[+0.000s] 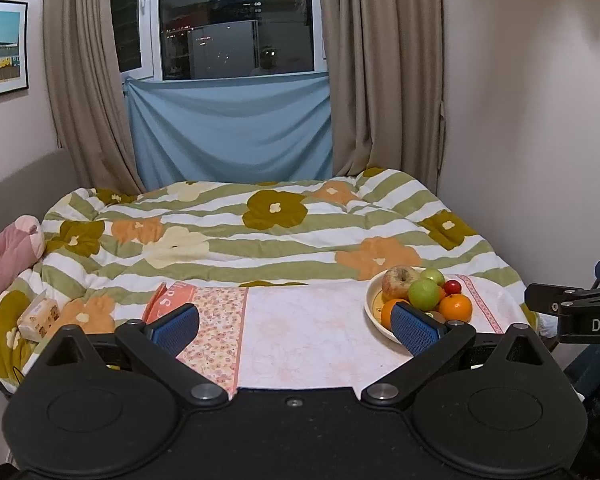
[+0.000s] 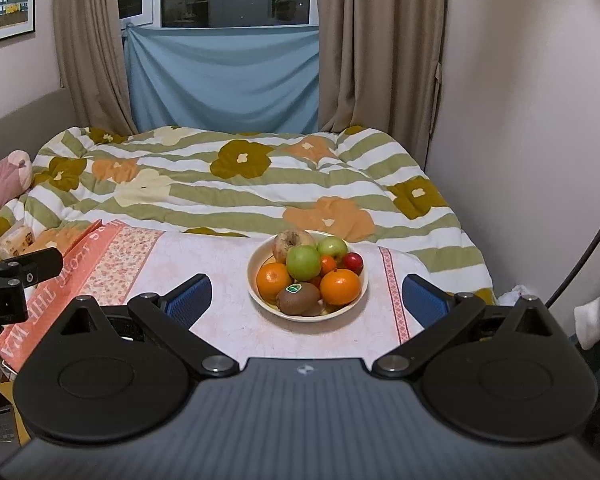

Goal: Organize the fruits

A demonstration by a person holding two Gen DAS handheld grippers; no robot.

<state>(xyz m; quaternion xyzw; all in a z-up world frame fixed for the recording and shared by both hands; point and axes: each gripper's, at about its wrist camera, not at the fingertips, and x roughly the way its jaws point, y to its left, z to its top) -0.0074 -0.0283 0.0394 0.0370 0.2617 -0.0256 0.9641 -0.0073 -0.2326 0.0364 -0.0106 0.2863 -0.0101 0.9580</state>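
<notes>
A cream bowl (image 2: pixel 256 264) full of fruit stands on a pink floral cloth (image 2: pixel 220 264) on the bed. It holds two oranges (image 2: pixel 340 286), green apples (image 2: pixel 303 262), a blotchy reddish apple (image 2: pixel 288 242), a kiwi with a sticker (image 2: pixel 298 298) and a small red fruit (image 2: pixel 353 262). My right gripper (image 2: pixel 307 299) is open and empty, its blue pads either side of the bowl, nearer the camera. My left gripper (image 1: pixel 296 326) is open and empty over the cloth; the bowl (image 1: pixel 374 300) sits behind its right finger (image 1: pixel 414 328).
A flowered green-striped quilt (image 2: pixel 240 184) covers the bed. A pink plush toy (image 1: pixel 8 252) and a small tissue pack (image 1: pixel 40 316) lie at the left. Walls stand close on the right; curtains and a window stand behind the bed.
</notes>
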